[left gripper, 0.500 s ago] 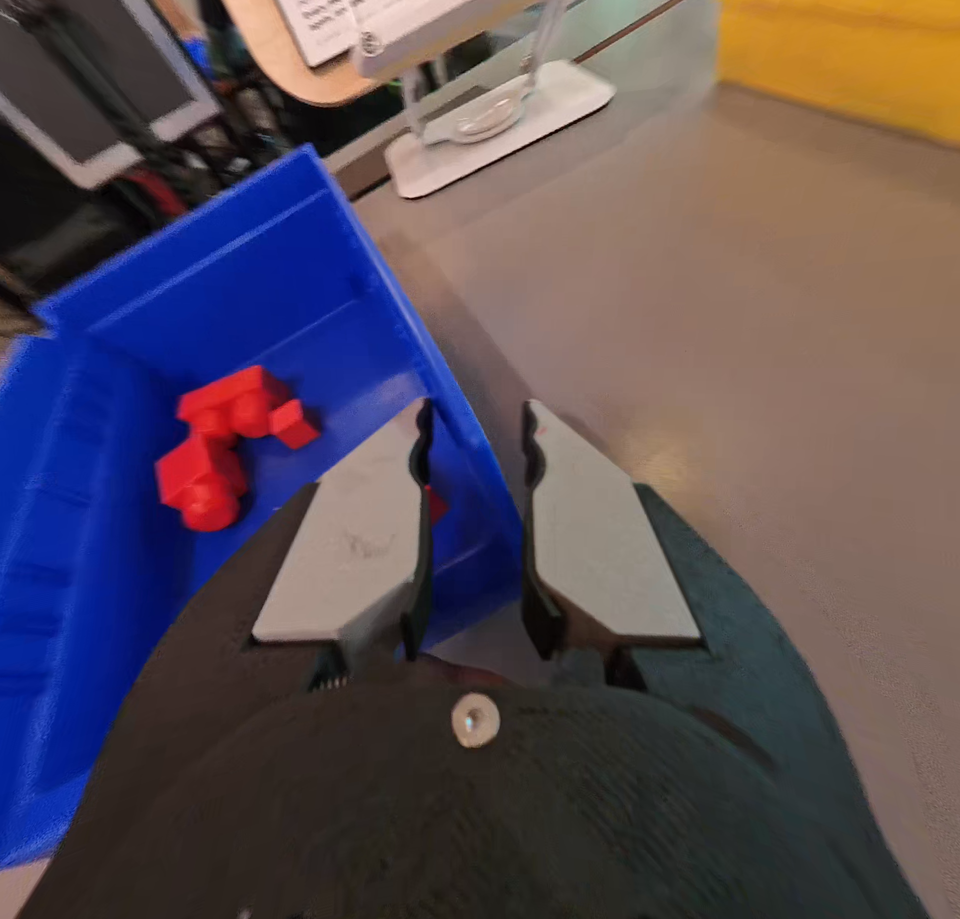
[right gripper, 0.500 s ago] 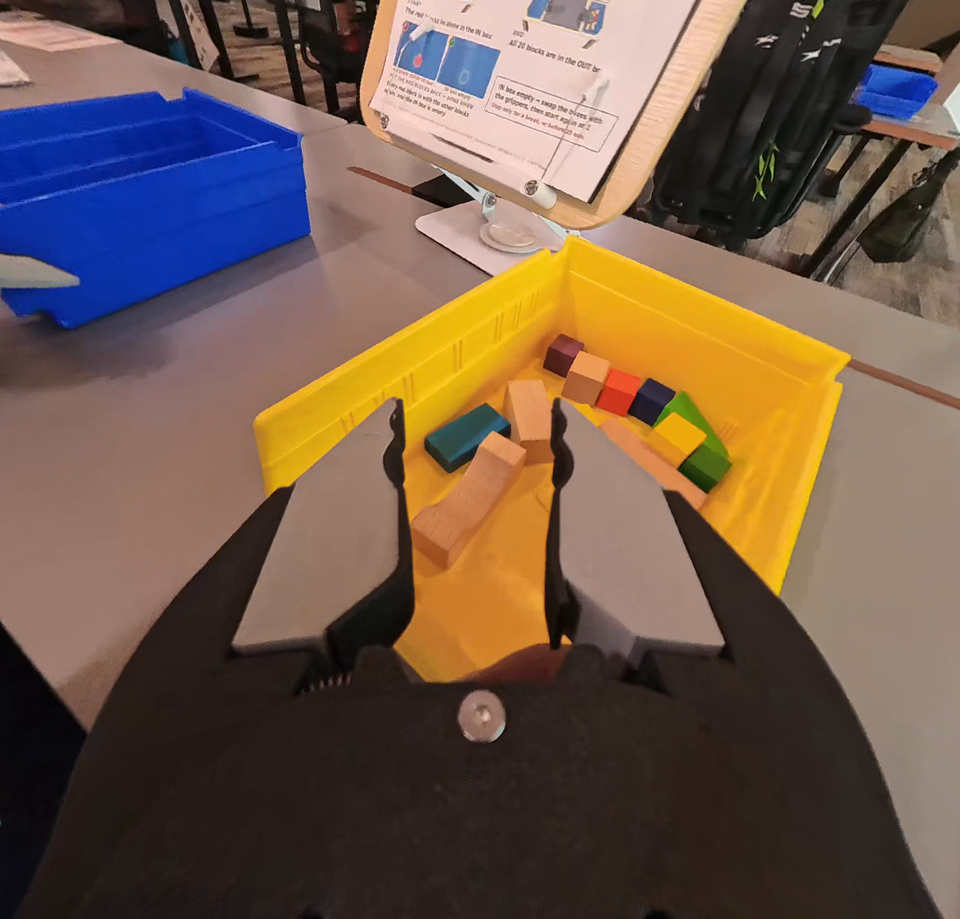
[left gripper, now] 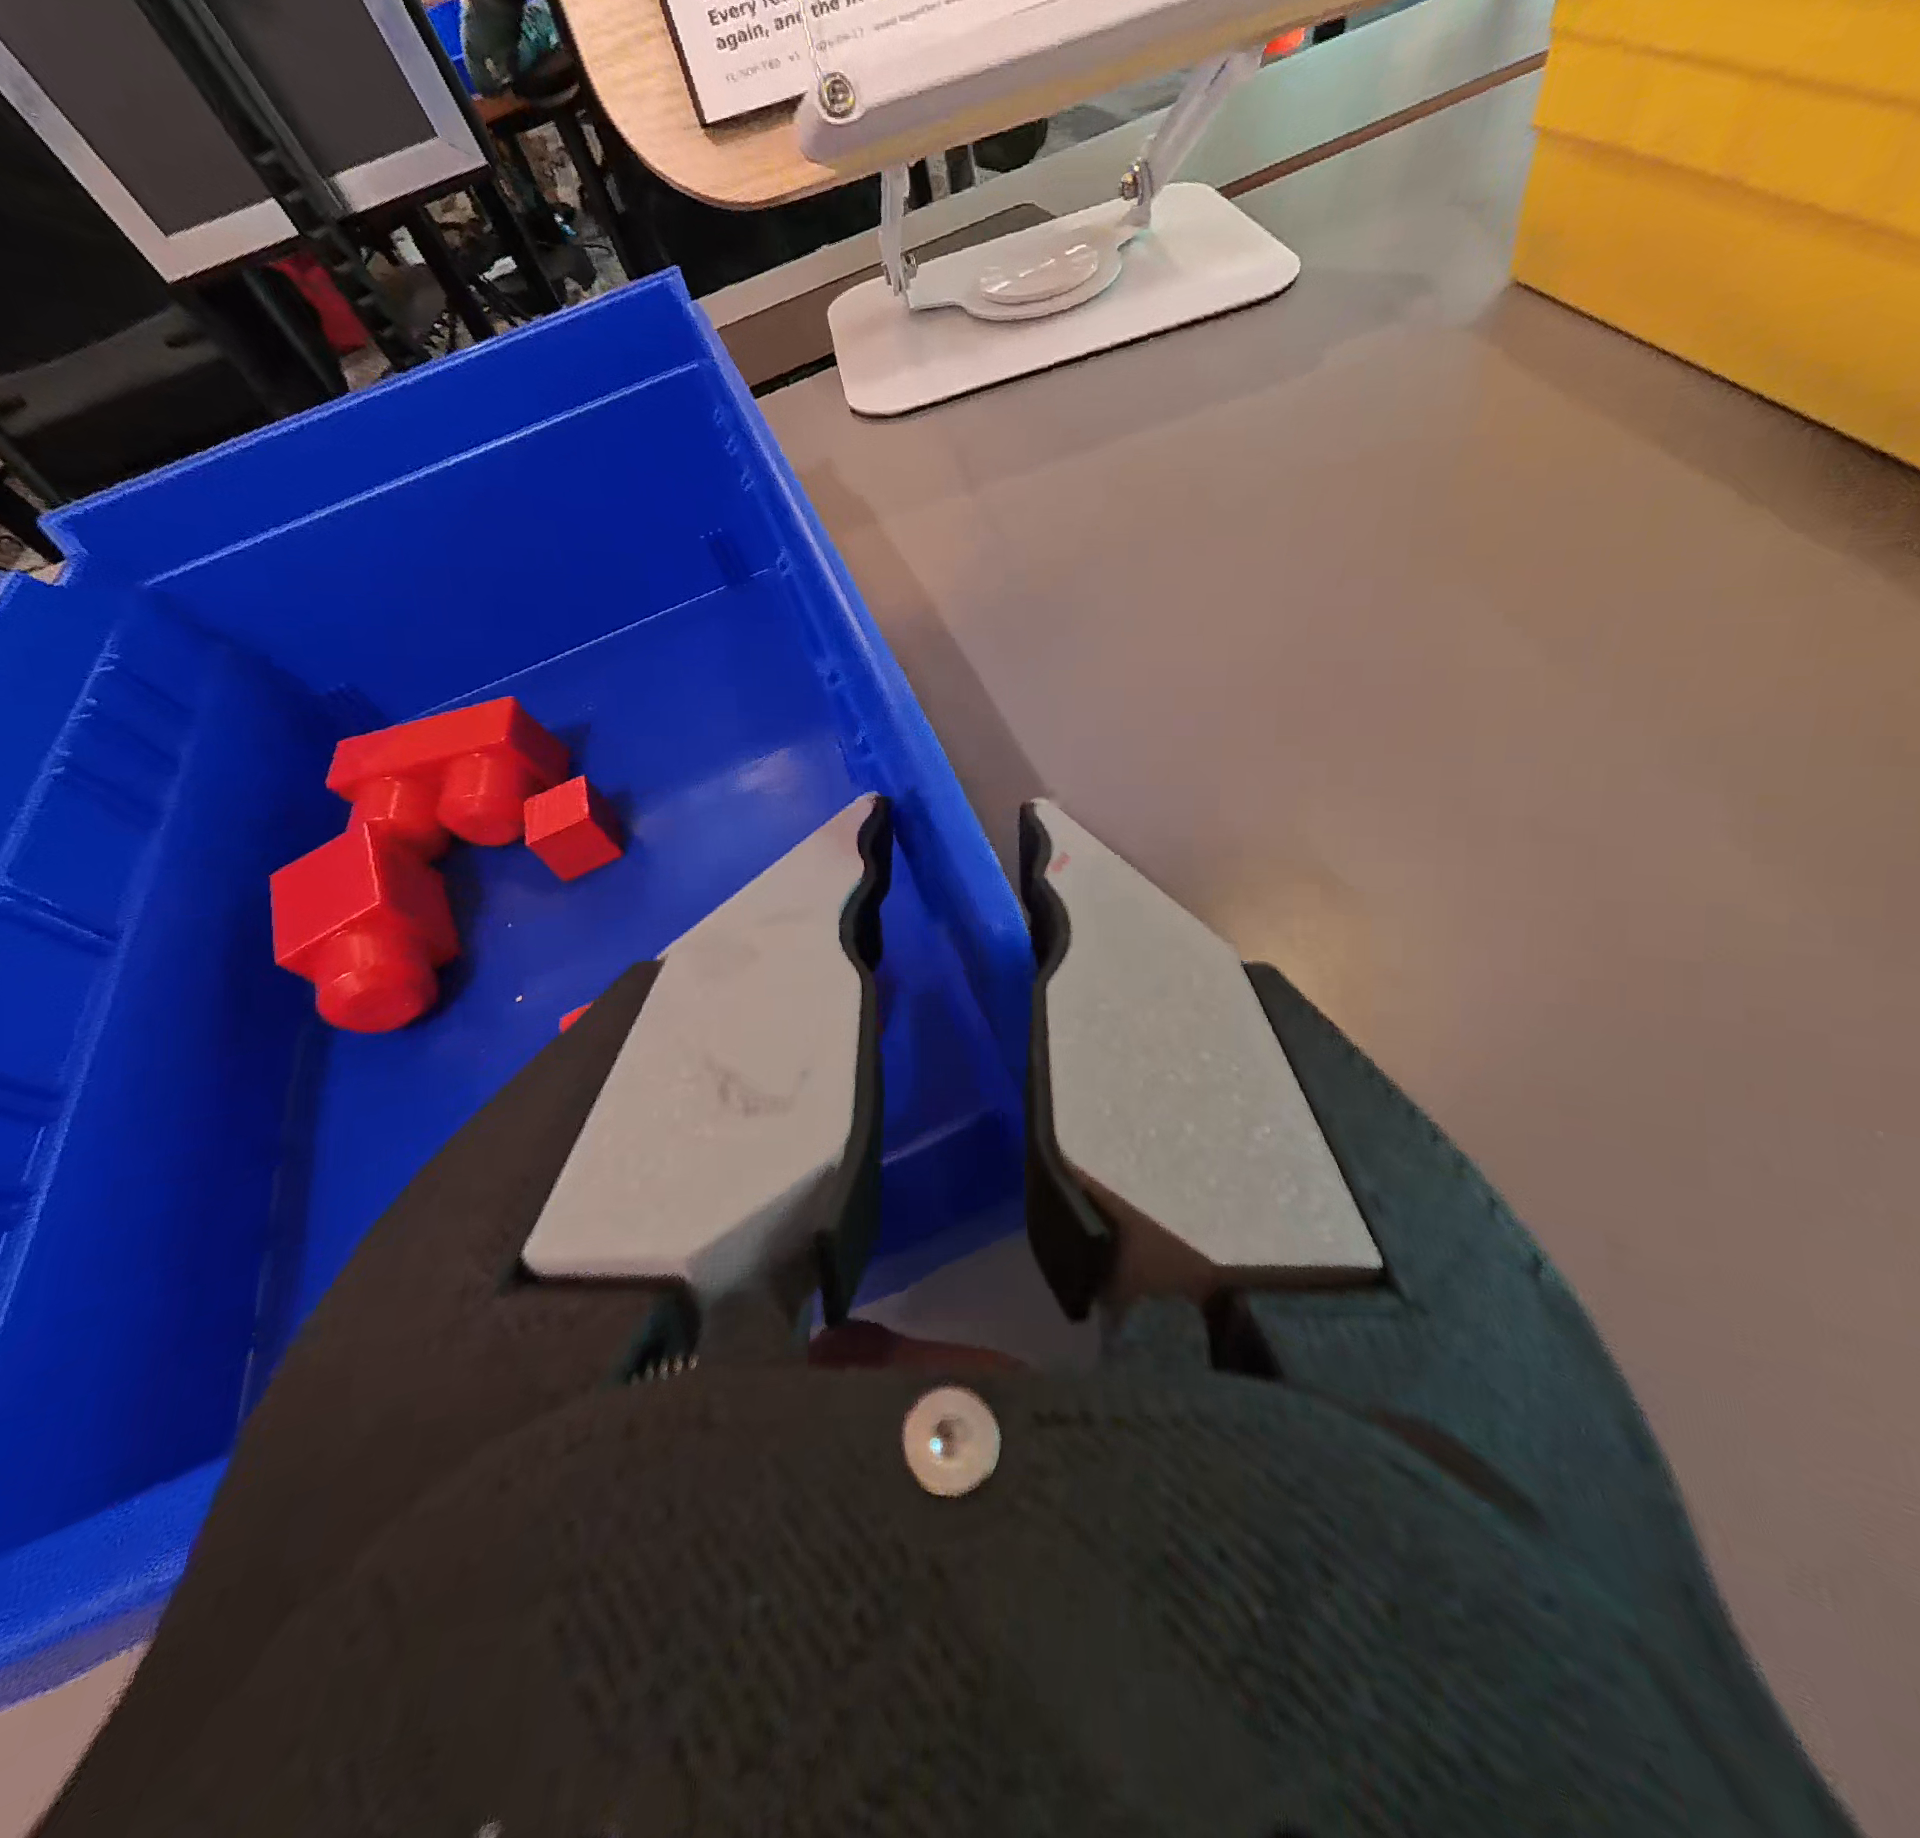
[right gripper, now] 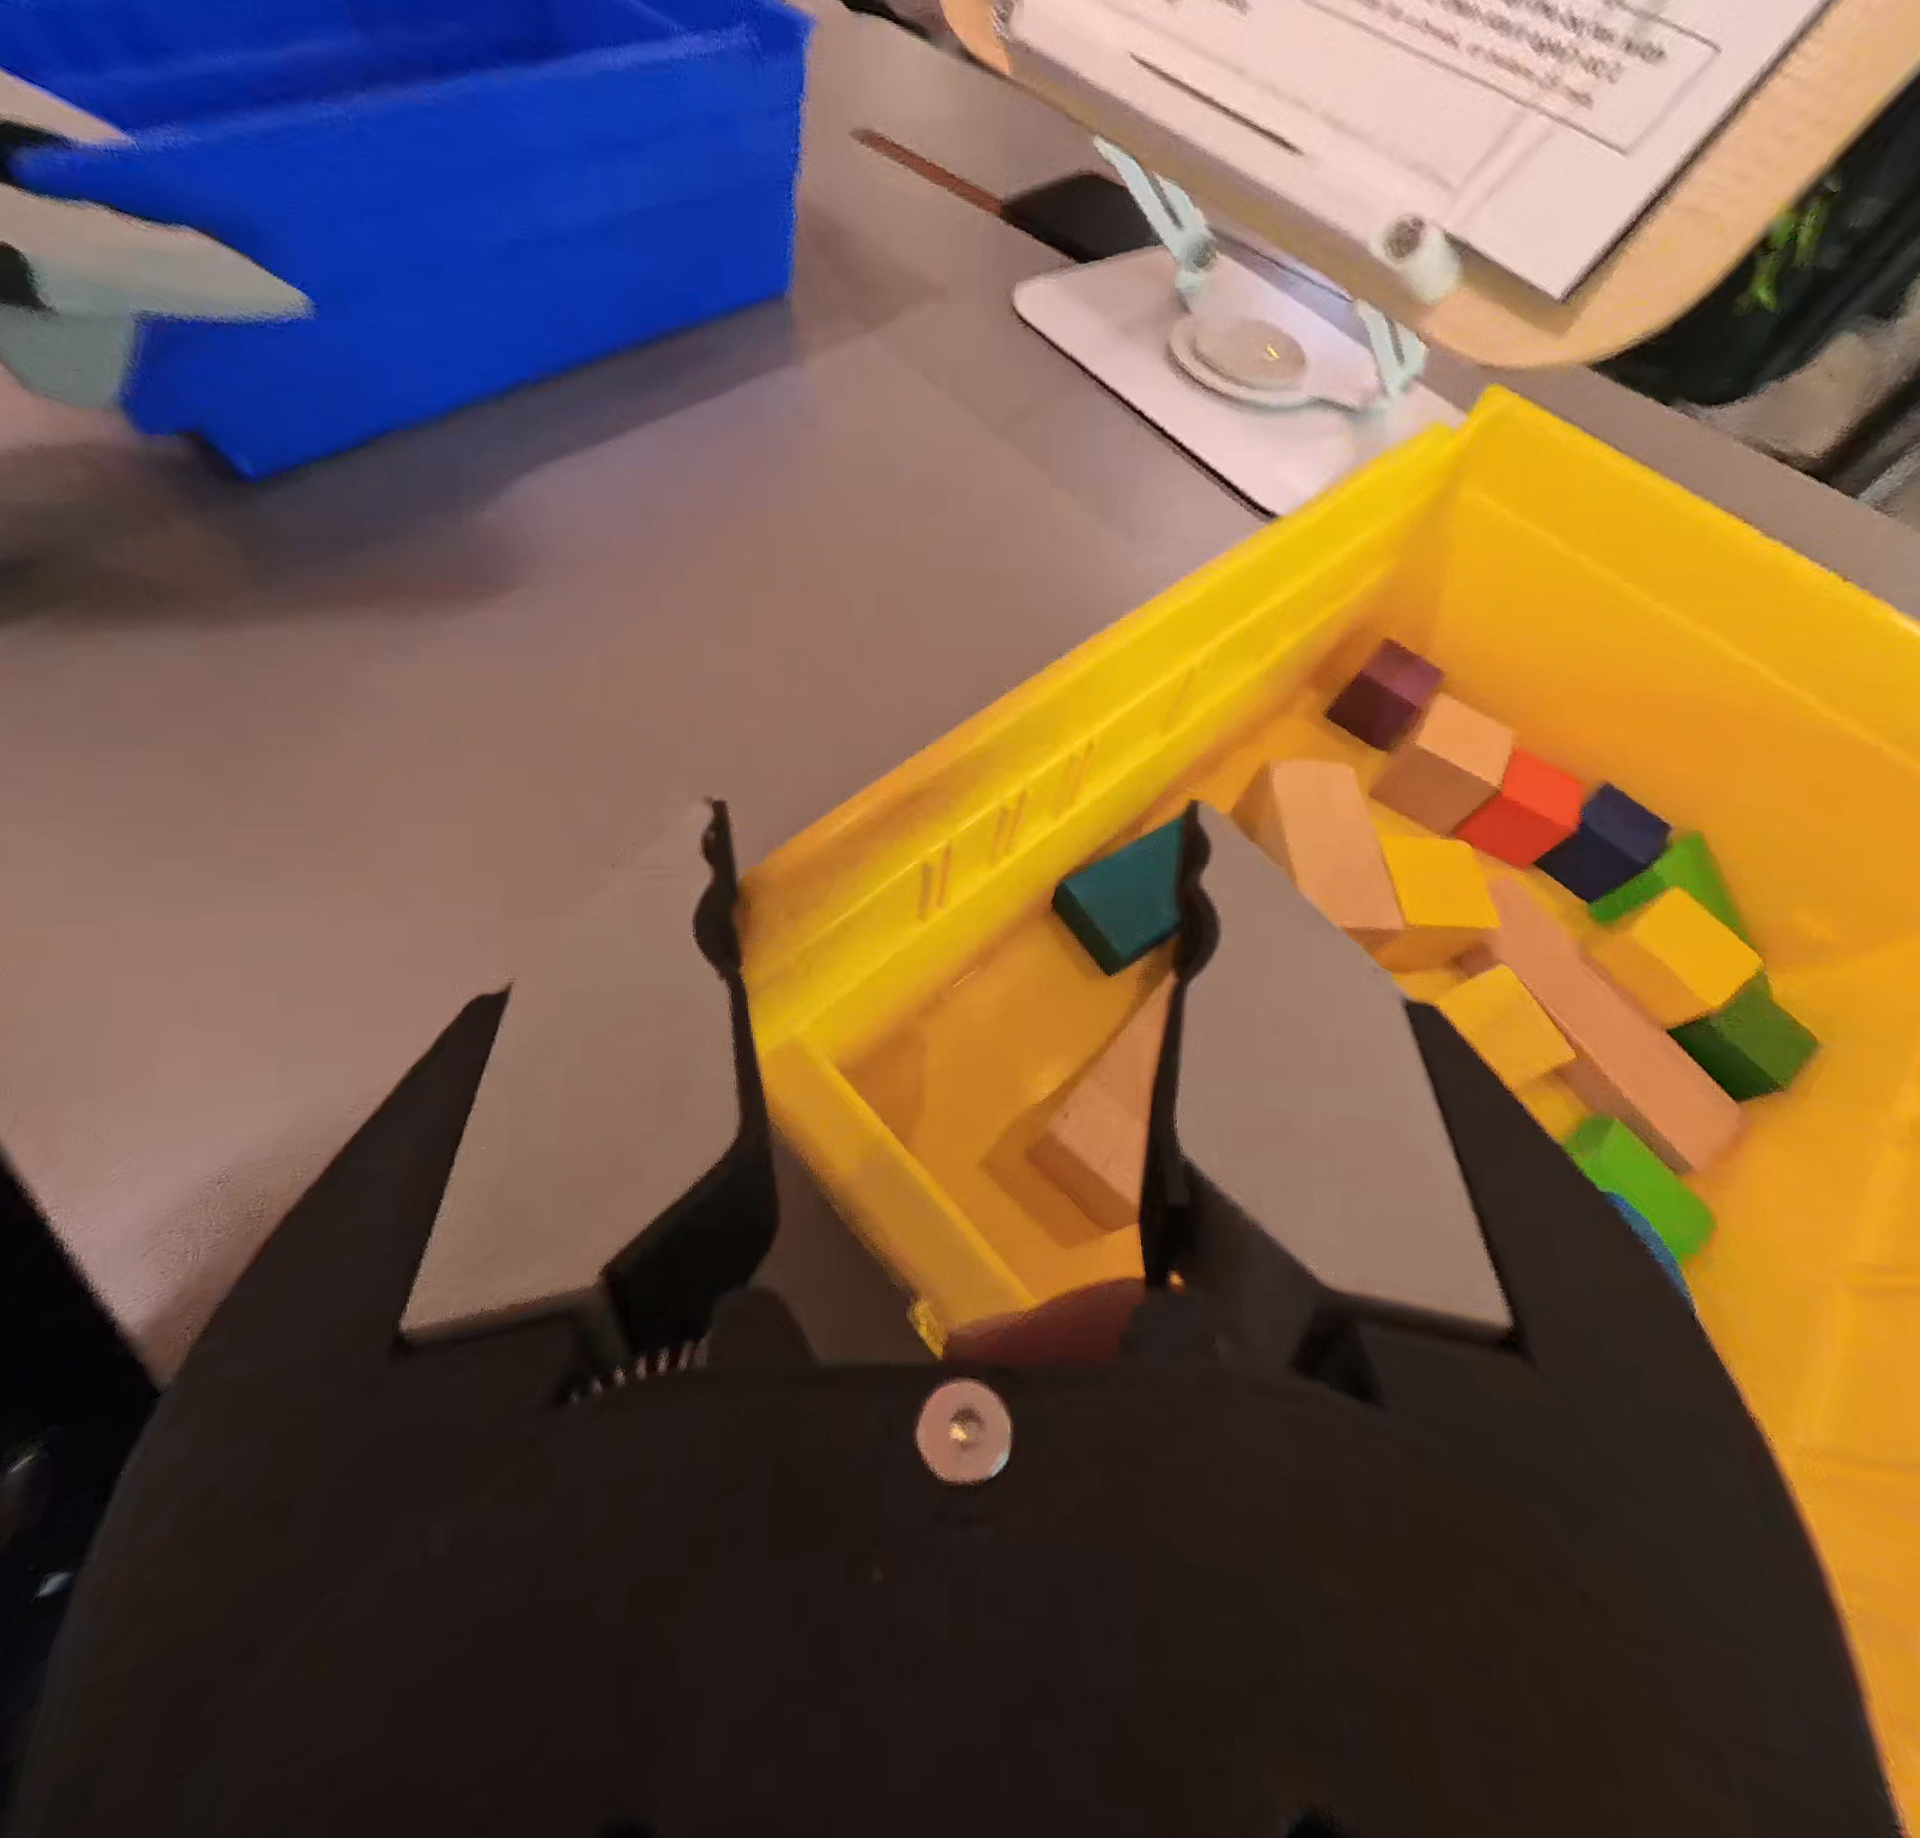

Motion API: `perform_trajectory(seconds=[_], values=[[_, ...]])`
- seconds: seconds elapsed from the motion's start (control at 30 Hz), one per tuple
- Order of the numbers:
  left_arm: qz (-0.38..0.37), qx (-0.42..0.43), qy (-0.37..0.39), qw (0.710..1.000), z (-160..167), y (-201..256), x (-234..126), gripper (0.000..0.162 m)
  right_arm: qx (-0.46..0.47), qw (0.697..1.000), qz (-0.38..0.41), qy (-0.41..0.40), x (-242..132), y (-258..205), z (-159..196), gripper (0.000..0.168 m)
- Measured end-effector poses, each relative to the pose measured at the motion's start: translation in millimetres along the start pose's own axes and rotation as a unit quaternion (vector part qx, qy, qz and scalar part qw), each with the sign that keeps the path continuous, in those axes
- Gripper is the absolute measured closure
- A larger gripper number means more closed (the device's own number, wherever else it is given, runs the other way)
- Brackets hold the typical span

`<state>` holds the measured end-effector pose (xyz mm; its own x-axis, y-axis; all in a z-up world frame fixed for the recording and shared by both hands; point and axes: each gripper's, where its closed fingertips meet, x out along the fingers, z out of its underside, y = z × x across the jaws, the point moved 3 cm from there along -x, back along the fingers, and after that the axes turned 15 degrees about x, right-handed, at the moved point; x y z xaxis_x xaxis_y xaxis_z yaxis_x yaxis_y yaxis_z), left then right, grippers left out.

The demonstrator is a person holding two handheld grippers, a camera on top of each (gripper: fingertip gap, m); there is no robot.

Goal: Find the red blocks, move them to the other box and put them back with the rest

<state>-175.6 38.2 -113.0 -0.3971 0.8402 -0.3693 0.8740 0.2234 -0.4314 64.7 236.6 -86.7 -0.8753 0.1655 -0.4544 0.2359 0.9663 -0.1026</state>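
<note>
The blue box [left gripper: 665, 500] holds red blocks: a studded one [left gripper: 447, 760], a second studded one [left gripper: 358, 926] and a small cube [left gripper: 569, 832]. My left finger hides most of another red piece [left gripper: 577, 1017]. My left gripper [left gripper: 951, 822] is open and empty, its fingers either side of the blue box's right wall. The yellow box [right gripper: 1039, 812] holds several coloured and plain wooden blocks, among them a red one [right gripper: 1522, 806]. My right gripper [right gripper: 956, 822] is wide open and empty, straddling the yellow box's left wall near its front corner.
A white stand [left gripper: 1070, 302] holding a wooden board with an instruction sheet is at the table's back, between the boxes. The yellow box's side [left gripper: 1725, 188] is at the far right. The left gripper [right gripper: 156, 282] and the blue box [right gripper: 468, 178] show in the right wrist view.
My right gripper has opened wider and moved left and closer, so its left finger is now outside the yellow box. My left gripper's jaws have narrowed slightly; it has barely moved.
</note>
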Motion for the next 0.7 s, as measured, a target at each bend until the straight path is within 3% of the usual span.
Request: perform_trajectory(seconds=[0.17,0.3,0.37,0.43,0.5,0.63,0.7], values=[[0.03,-0.004,0.0,1.0,1,-4,2,0.13,0.029,0.997,0.024,-0.06,19,-2,24,0.084],[0.047,-0.016,0.033,0.998,-1,-23,-35,0.104,0.03,0.995,0.079,-0.058,10,16,25,0.077],[0.063,-0.019,0.016,0.998,5,-40,-49,0.087,0.038,0.992,0.109,-0.048,2,28,27,0.086],[-0.003,-0.017,0.005,1.0,8,-74,-67,0.102,0.042,0.991,0.124,-0.039,-7,34,26,0.102],[-0.027,-0.019,0.037,0.999,-2,-87,-87,0.106,0.037,0.991,0.127,-0.009,-25,29,16,0.109],[-0.011,-0.009,0.065,0.998,-16,-73,-102,0.111,0.018,0.994,0.087,0.057,-61,0,-13,0.131],[-0.012,-0.017,0.085,0.996,-29,-54,-97,0.124,0.006,0.996,0.063,0.054,-69,-20,-20,0.133]])
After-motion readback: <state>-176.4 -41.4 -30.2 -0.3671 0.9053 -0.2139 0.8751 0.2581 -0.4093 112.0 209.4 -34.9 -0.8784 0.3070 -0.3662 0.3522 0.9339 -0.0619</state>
